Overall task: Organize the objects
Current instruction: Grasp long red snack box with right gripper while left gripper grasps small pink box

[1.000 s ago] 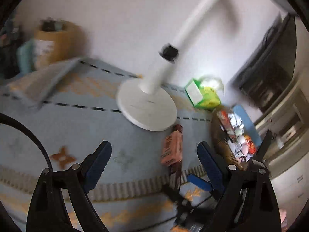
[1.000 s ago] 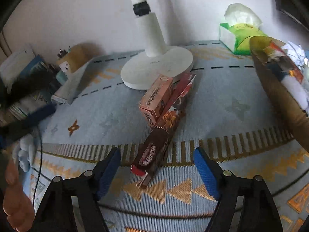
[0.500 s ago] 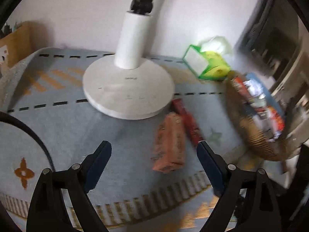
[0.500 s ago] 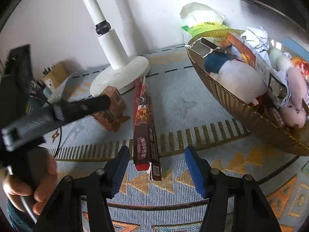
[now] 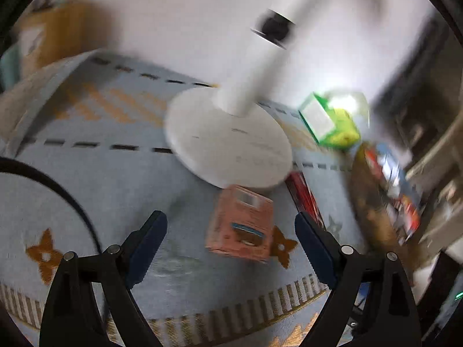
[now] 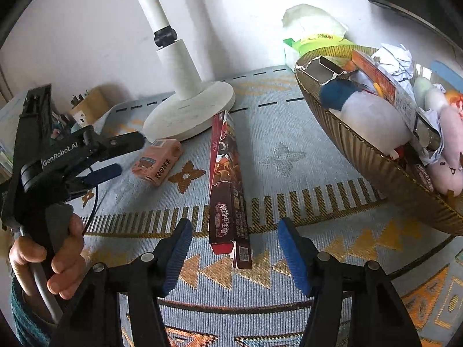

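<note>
We hold the left gripper (image 5: 230,238) wide open around the small pink cardboard carton (image 5: 241,225) lying on the patterned blue rug (image 5: 95,179) just beside the round white fan base (image 5: 228,141) — lined up, we judge, for a grasp. The right gripper (image 6: 233,250) gapes likewise at the near end of the long dark-red snack box (image 6: 227,179), both likely bound for the woven basket (image 6: 385,167) (already heaped with toys).

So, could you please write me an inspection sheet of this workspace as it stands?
Surface: patterned blue rug, lying flat.
Job's things: pink box and long dark box lie on the rug, apart; basket at right already holds toys and packets.
Clutter: tissue box behind the basket; cardboard box by the wall.
Grippers: left gripper open, pink box ahead of its jaws; right gripper open, long dark box's near end between its jaws, untouched.
Cables: black cable across the rug at left.
Surroundings: white wall; fan stand beside both boxes.
</note>
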Demonstrator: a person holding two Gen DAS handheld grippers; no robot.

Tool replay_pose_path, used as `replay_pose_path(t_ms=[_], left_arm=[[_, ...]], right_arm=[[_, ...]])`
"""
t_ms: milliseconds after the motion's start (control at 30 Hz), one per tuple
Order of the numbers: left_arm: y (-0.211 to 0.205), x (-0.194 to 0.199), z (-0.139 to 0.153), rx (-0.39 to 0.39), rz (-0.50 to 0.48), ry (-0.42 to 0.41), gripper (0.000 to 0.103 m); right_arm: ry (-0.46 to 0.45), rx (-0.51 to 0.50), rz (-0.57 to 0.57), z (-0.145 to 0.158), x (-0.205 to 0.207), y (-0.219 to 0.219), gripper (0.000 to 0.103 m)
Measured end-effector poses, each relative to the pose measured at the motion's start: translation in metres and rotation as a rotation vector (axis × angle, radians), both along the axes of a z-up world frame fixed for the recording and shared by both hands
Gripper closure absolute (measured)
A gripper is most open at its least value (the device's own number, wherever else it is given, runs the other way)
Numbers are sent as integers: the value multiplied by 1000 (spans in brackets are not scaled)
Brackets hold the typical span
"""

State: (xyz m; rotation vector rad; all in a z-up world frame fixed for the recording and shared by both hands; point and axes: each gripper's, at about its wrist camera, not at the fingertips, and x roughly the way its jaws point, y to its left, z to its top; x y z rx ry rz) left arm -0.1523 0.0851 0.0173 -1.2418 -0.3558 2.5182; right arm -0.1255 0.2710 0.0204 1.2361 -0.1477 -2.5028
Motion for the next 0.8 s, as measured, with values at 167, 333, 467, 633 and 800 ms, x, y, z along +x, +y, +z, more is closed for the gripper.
replay_pose_path(t_ms=[167, 333, 467, 633, 800], left_arm=[[44, 3, -7, -239, -87, 28, 22], [43, 5, -7, -283, -60, 53, 54], [37, 5, -5, -263, -68, 63, 64], [32, 19, 2, -247, -65, 92, 64], [34, 54, 10, -242, -56, 75, 64]], right_arm=[[-3, 7, 15, 1, 0, -5, 34], [-23, 19, 17, 2, -10, -12, 34], [-28, 96, 37, 3, -33, -30, 43], [-11, 117, 87, 1, -34, -34, 80], [-50, 19, 118, 13, 2, -9, 80]])
